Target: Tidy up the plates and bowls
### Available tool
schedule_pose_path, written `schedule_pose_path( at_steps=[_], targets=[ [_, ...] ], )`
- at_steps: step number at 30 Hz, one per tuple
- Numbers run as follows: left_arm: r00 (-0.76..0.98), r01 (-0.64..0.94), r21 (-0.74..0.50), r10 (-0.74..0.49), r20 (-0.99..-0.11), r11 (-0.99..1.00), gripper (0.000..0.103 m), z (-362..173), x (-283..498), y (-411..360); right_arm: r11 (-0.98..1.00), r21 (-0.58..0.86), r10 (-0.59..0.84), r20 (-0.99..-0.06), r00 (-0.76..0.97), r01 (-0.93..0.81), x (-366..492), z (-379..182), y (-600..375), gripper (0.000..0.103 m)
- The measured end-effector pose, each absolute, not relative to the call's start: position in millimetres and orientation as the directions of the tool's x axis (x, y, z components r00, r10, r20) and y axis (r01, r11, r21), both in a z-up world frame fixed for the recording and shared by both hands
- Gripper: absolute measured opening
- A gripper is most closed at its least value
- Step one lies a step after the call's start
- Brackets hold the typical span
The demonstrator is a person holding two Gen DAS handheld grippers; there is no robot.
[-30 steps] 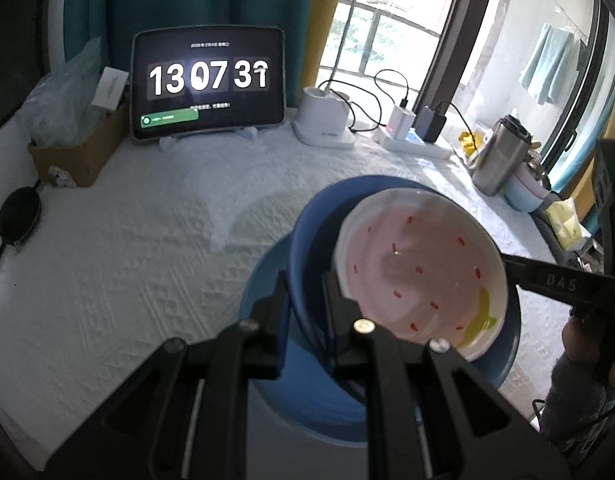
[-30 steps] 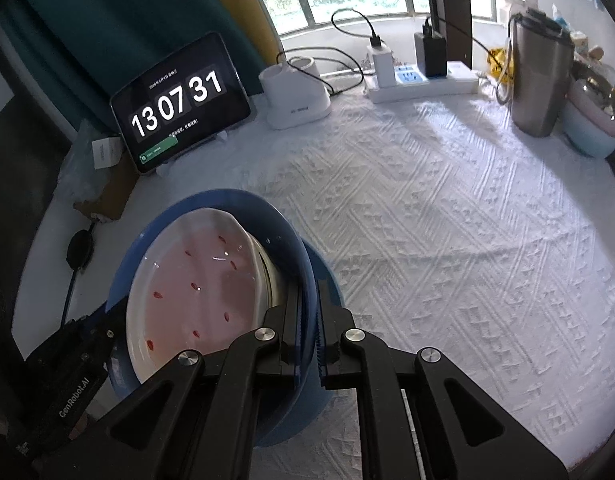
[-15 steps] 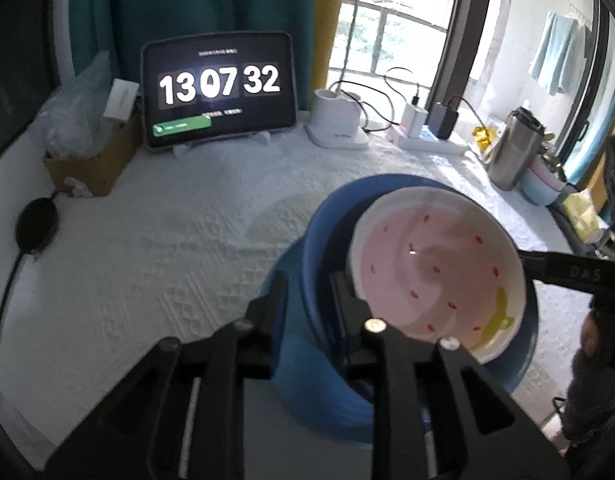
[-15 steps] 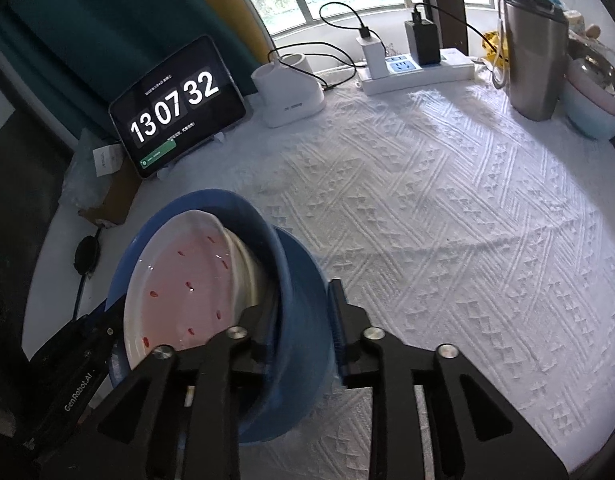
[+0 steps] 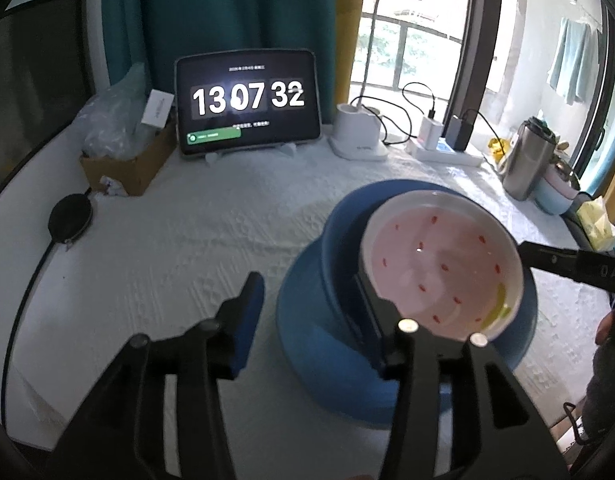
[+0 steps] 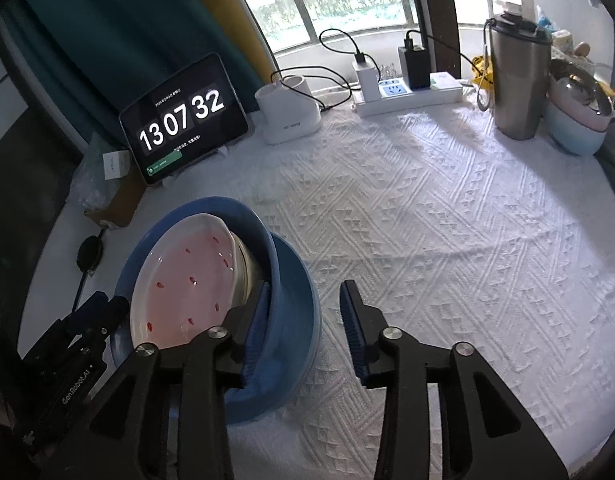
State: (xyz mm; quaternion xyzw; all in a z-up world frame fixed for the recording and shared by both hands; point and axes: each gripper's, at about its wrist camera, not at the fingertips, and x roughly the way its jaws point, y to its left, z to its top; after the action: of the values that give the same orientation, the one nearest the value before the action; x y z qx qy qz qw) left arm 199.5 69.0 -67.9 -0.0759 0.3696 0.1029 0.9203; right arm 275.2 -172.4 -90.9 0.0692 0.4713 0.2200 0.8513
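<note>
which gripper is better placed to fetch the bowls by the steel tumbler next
Right, probably. The bowls and tumbler lie on its side; the right gripper is open, while the left gripper sits across the blue stack.

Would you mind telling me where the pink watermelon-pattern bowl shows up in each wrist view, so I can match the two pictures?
Left wrist view: the pink bowl sits lower right, nested in the blue bowl, just past the left gripper.
Right wrist view: the pink bowl sits lower left, beside the right gripper.
Shared landmark: the clock tablet, reading 13 07 32.

Glossy glazed pink bowl (image 5: 439,264) on rough woven tablecloth (image 6: 447,216) (matt white).
</note>
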Motion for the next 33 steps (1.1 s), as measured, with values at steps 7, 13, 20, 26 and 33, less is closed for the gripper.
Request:
schedule_pose_path(
  at_steps=[7,13,20,26,33],
  targets=[
    [0.738,-0.215,-0.061,0.121,-0.664,0.975,0.075,-60.8,182.2,52.5,0.896,0.318,0.437,-0.755,0.489,-0.309,256.9,-88.3,-187.1,0.049],
    [0.771,-0.19,-0.042,0.122,-0.625,0.981,0.076,-56.6,166.2,37.3,0.904,0.299,0.421,-0.742,0.522,-0.304,238.8,-86.2,-201.2,0.049],
    [0.808,-0.151,-0.048,0.095,-0.581,0.987,0.077,-53.0,145.0,22.3,0.919,0.234,0.384,-0.708,0.593,-0.317,213.1,-84.5,-212.7,0.05],
    [0.84,-0.125,-0.069,0.069,-0.538,0.99,0.082,-47.8,125.8,15.2,0.926,0.157,0.355,-0.675,0.647,-0.344,185.9,-83.9,-218.3,0.05],
    [0.883,-0.102,-0.067,0.059,-0.465,0.993,0.083,-36.7,98.1,5.5,0.925,0.104,0.339,-0.658,0.672,-0.366,157.3,-85.7,-224.0,0.05]
  ],
)
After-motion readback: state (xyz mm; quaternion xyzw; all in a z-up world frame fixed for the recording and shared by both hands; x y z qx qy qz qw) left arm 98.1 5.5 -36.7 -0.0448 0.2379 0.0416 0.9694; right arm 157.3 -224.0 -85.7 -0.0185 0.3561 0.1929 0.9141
